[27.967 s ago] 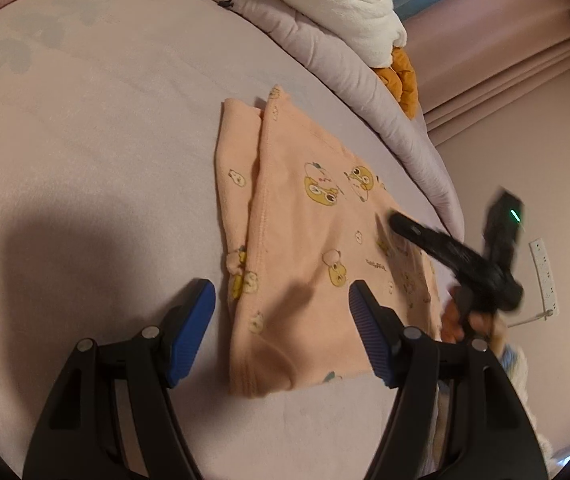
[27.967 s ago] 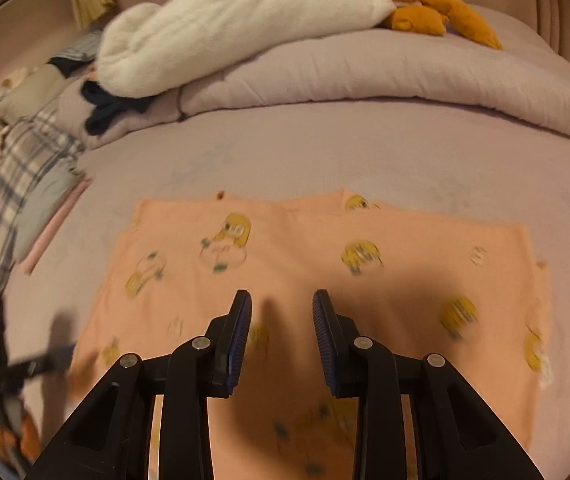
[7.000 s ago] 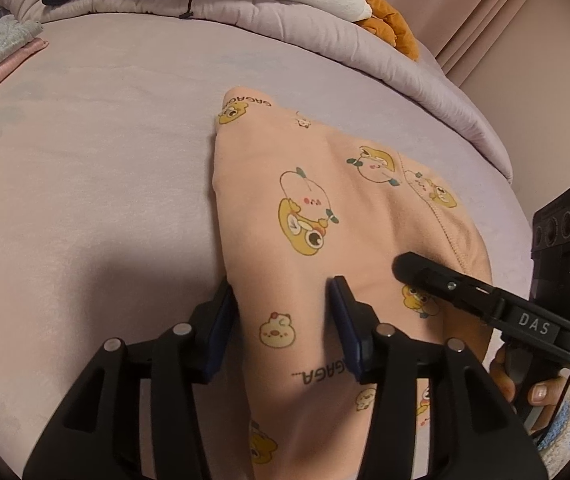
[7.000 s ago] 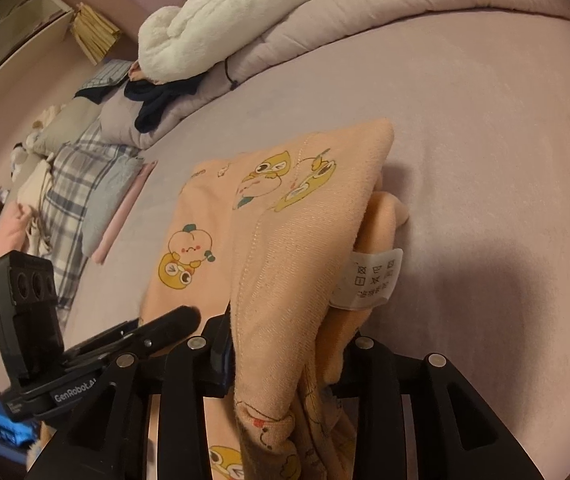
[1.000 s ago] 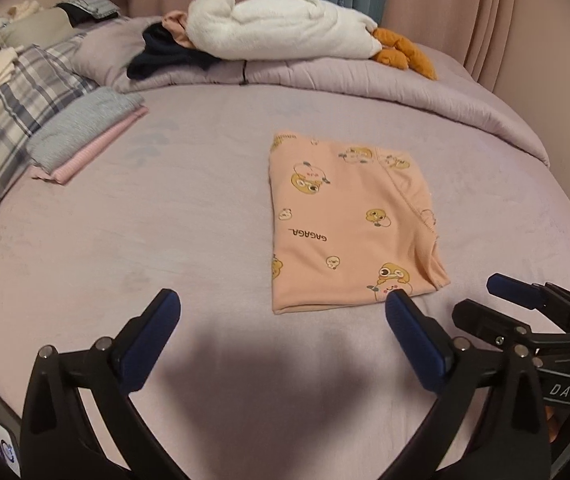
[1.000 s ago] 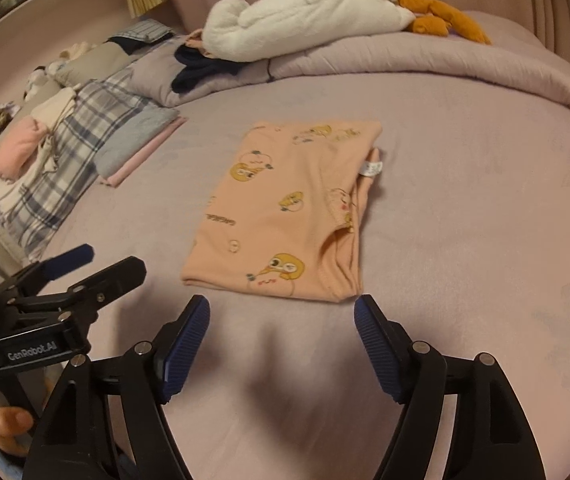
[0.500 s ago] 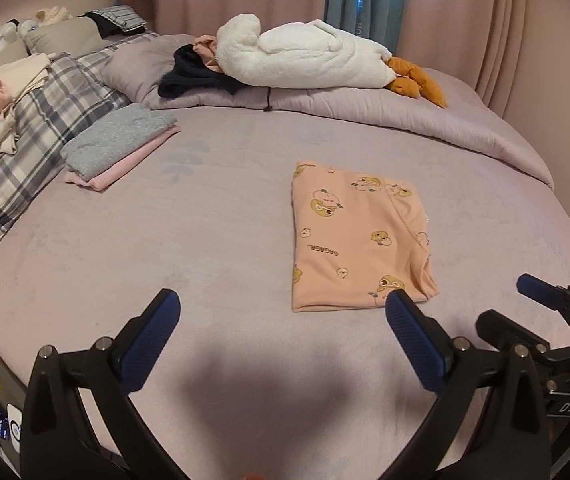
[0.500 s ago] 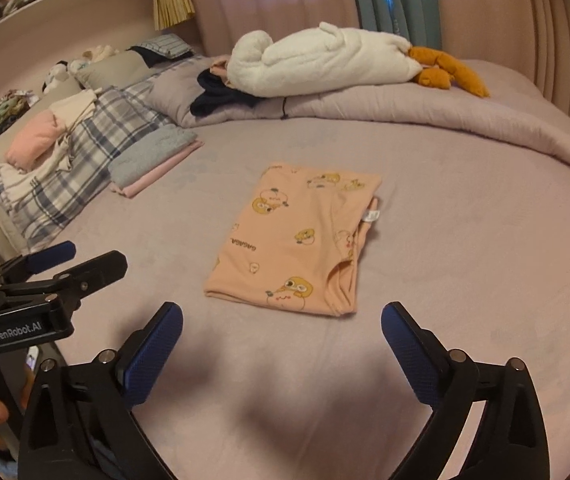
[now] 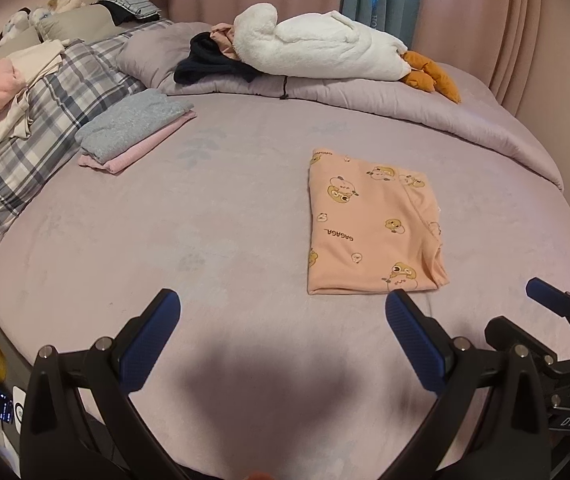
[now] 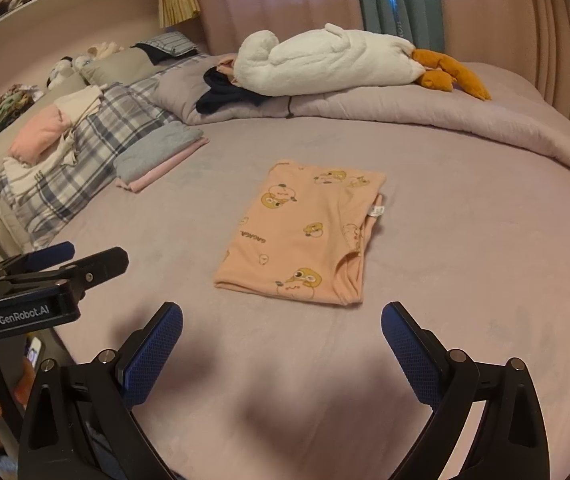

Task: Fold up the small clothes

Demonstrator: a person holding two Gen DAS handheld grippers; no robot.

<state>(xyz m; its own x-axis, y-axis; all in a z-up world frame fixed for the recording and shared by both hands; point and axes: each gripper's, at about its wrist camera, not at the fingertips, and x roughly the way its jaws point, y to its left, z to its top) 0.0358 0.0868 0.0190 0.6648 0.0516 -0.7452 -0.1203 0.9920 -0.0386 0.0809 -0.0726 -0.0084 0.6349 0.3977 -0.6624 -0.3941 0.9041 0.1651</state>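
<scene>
A small peach garment (image 9: 369, 224) with yellow cartoon prints lies folded into a flat rectangle on the mauve bed; it also shows in the right wrist view (image 10: 305, 236), with a white label at its right edge. My left gripper (image 9: 281, 336) is wide open and empty, held back above the bed's near edge. My right gripper (image 10: 281, 344) is also wide open and empty, a short way in front of the garment. Each gripper shows at the side of the other's view.
A folded grey and pink stack (image 9: 133, 132) lies at the left. Plaid bedding (image 9: 25, 128) with loose clothes is further left. A white plush goose (image 9: 317, 48) and a dark garment (image 9: 209, 64) rest on the rolled duvet (image 9: 405, 100) at the back.
Both grippers have pulled back and up from the folded garment, so it looks smaller and further away. Both stay wide open. The garment has not moved.
</scene>
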